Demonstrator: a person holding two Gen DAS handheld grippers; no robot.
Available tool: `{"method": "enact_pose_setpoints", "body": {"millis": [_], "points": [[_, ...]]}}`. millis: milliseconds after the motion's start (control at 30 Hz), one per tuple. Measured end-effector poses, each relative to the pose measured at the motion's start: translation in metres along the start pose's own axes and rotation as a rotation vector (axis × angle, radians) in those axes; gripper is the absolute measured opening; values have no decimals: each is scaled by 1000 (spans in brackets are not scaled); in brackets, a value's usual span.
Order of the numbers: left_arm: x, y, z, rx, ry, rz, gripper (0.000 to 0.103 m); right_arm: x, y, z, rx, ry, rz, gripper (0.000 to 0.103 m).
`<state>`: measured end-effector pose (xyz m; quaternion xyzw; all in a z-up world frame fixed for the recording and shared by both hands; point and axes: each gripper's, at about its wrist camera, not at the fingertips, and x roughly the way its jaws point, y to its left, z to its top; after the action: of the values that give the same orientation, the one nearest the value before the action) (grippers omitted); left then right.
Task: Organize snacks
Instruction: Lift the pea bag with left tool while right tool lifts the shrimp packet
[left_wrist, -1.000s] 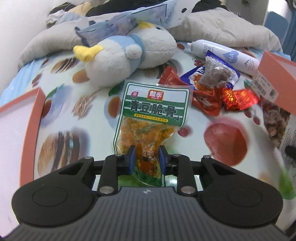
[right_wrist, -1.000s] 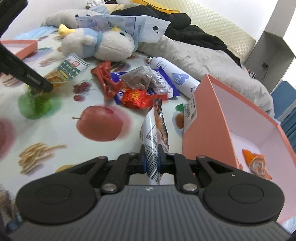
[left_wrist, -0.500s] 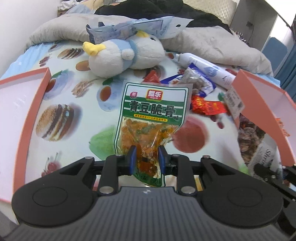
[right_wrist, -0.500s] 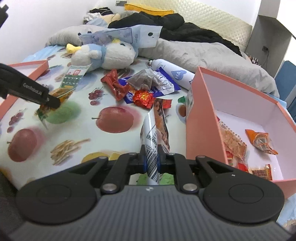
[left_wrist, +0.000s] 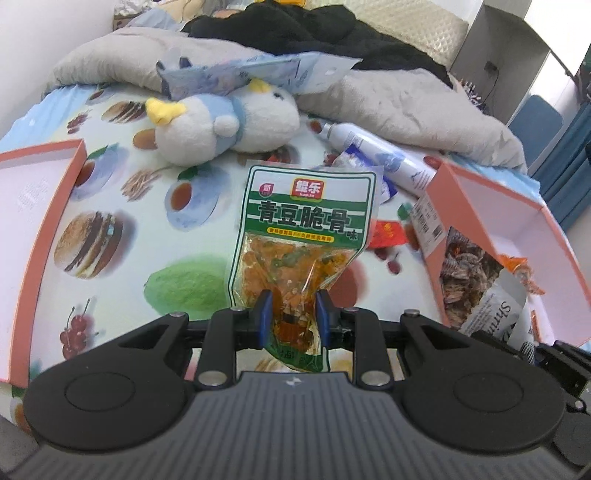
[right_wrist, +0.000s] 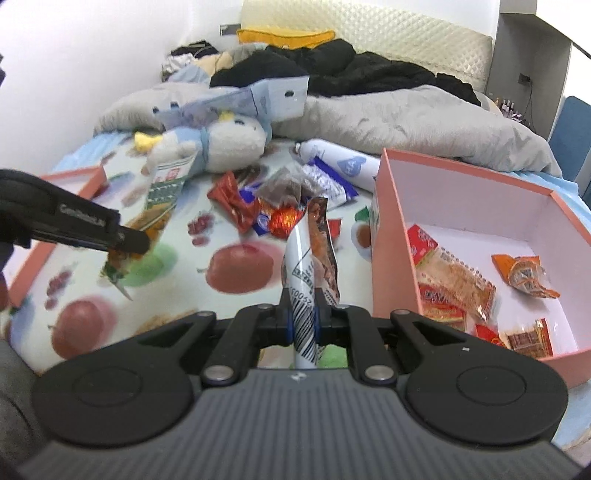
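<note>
My left gripper (left_wrist: 291, 314) is shut on the bottom of a green-and-white snack pouch (left_wrist: 306, 225) with orange pieces and holds it upright above the bed; the pouch also shows in the right wrist view (right_wrist: 159, 206). My right gripper (right_wrist: 303, 321) is shut on a white shrimp snack packet (right_wrist: 308, 266), held edge-on left of the pink box (right_wrist: 391, 251); the packet also shows in the left wrist view (left_wrist: 491, 295). The box holds several snack packs (right_wrist: 454, 284). More loose snacks (right_wrist: 280, 206) lie in a pile on the fruit-print sheet.
A second pink box or lid (left_wrist: 33, 236) lies at the left. A plush bird (left_wrist: 221, 125), a white spray bottle (right_wrist: 340, 162), a grey blanket (right_wrist: 388, 110) and dark clothes lie behind the snack pile. The left gripper's arm (right_wrist: 74, 221) shows at the right view's left.
Both grippers have lifted and pulled back with their packets still held. The right one has moved toward the pink box, whose inside now shows more fully.
</note>
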<state>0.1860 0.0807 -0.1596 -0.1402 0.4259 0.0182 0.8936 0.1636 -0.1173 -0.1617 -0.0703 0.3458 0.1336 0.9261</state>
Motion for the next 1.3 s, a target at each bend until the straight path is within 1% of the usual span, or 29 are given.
{"method": "enact_pose_setpoints", "body": {"millis": [233, 400, 600, 833, 1033, 1200, 1300], "points": [[-17, -23, 25, 14, -40, -40, 29, -15, -22, 19, 62, -37, 22, 13], [-31, -44, 47, 29, -74, -79, 29, -29, -36, 36, 87, -89, 17, 13], [-43, -69, 68, 48, -107, -118, 29, -40, -58, 59, 103, -152, -5, 13], [-58, -88, 94, 31, -152, -157, 28, -54, -76, 84, 84, -221, -31, 13], [-72, -111, 113, 45, -192, -198, 28, -64, -93, 105, 74, -280, -69, 13], [-77, -135, 124, 61, -210, -242, 28, -73, -111, 119, 83, -316, -98, 13], [-74, -151, 130, 75, -202, -270, 28, -76, -125, 123, 90, -323, -125, 13]]}}
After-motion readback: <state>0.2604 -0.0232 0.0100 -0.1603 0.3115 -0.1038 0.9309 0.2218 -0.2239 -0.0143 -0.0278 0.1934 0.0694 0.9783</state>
